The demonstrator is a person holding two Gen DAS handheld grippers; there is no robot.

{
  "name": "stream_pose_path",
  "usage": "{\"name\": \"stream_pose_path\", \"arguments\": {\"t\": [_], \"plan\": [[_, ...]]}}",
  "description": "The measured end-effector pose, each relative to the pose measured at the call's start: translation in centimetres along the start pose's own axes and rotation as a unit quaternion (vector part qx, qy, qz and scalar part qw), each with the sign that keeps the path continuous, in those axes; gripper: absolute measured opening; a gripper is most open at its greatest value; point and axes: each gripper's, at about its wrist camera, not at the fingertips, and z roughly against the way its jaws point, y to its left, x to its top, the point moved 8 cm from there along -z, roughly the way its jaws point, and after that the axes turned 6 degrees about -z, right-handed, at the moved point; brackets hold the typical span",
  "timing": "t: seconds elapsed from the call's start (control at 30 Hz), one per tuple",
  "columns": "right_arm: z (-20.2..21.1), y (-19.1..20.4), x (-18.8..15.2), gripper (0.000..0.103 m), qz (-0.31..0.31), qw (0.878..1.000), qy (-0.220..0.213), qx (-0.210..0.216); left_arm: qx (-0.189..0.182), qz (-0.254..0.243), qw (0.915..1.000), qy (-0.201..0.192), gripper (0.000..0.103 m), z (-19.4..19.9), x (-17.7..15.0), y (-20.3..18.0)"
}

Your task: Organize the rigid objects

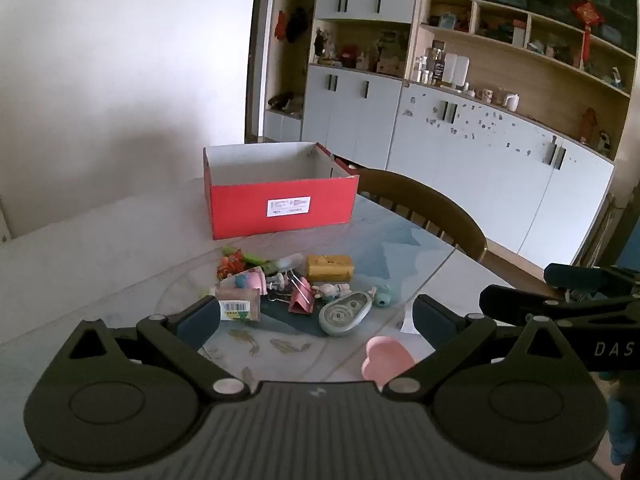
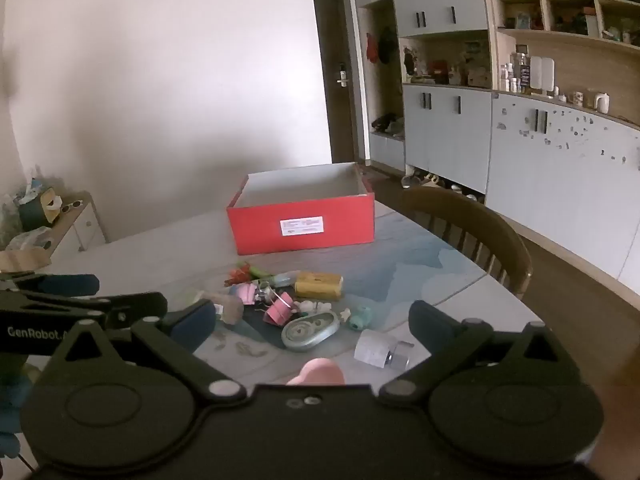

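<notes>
An open red box with a white label stands at the far side of the table. In front of it lies a heap of small items: a yellow block, a pink binder clip, a grey-blue correction tape, a teal figure, a pink heart-shaped piece and a white roll. My left gripper is open above the near edge of the heap. My right gripper is open too, with nothing held.
A wooden chair stands at the table's right side. White cabinets and shelves line the far wall. A small side cabinet with clutter is at the left. Each gripper shows at the edge of the other's view.
</notes>
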Motion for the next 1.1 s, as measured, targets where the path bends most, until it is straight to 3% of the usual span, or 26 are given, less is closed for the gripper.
{"name": "stream_pose_path", "arguments": {"t": [0.23,0.4,1.1], "plan": [[-0.2,-0.4,0.1,0.103,0.006,1.000,0.004,-0.010,-0.011,0.015,0.9996,0.023,0.103,-0.7,-0.3,0.2],[-0.5,-0.2,-0.3,0.103,0.001,1.000,0.006,-0.014,0.008,0.002,0.9998,0.017,0.103,-1.5,-0.3,0.2],[0.3,0.1,-0.2,0.103,-0.002,1.000,0.011,0.003,0.022,0.009,0.9997,-0.006,0.103,1.2,0.1,0.0]]}}
